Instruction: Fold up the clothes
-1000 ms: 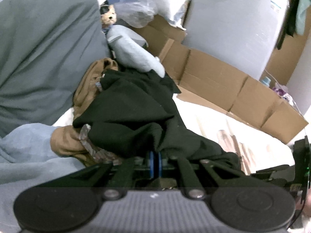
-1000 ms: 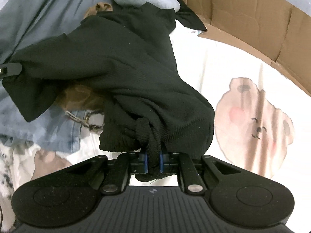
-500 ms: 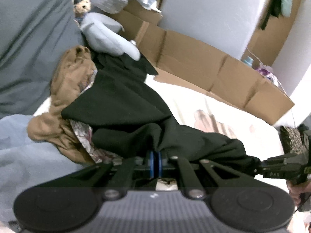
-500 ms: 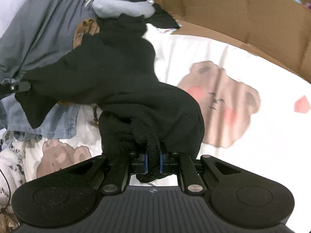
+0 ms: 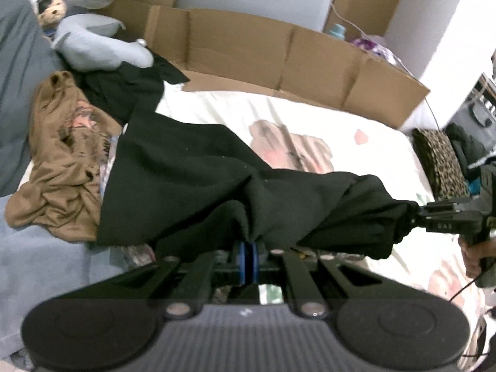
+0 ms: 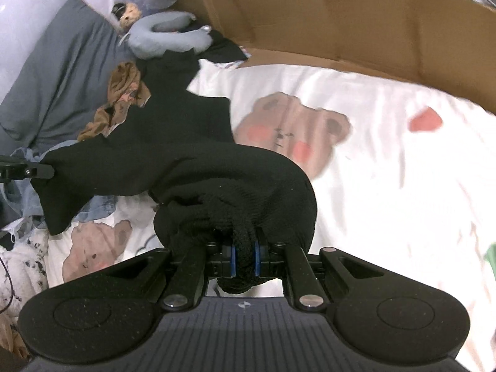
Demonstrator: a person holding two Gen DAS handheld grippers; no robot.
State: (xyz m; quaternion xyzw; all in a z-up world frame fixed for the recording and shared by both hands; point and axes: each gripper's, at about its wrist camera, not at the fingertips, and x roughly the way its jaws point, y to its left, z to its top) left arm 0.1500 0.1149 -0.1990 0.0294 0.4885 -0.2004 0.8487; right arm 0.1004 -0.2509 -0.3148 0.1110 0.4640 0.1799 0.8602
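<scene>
Black knit garment (image 5: 192,179) now drawn out of the clothes pile at the bed's (image 6: 387,161) pillow end, over the bear-print sheet — left gripper (image 5: 247,259) and right gripper (image 6: 244,255) each clamped tight on a bunched edge. Spreading flat looks next.

A black knit garment (image 5: 186,167) hangs stretched above a white bear-print sheet (image 6: 387,155), pinched at two bunched edges, its far end trailing onto a pile of clothes (image 5: 59,155): a rumpled brown piece with patterned fabric, blue denim beneath, all unfolded, beside a grey pillow
</scene>
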